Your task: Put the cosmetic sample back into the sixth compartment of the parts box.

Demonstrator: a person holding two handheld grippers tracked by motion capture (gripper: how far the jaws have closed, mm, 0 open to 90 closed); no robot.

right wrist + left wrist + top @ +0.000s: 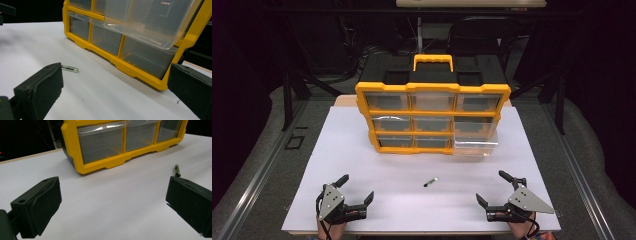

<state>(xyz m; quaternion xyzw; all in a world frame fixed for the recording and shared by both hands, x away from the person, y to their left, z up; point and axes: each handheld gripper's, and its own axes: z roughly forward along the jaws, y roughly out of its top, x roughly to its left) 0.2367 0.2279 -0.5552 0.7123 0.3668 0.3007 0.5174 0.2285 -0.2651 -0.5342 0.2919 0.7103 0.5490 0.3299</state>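
A yellow and black organizer [432,116] with clear drawers stands upright at the middle of the white table [362,165]. Its middle right drawer [475,142] is pulled out toward me. A small dark cylindrical part [430,181] lies on the table in front of the organizer, also seen as a small part [177,170] and a small part [69,68] in the gripper views. My left gripper [356,189] rests near the front left edge, open and empty. My right gripper [492,186] rests near the front right edge, open and empty.
The organizer's yellow handle [433,62] points away from me. Dark stands and cables sit beyond the table's far edge. The white surface [112,202] stretches between both grippers and the organizer [120,142]. The pulled-out drawer [150,22] overhangs the table in the right gripper view.
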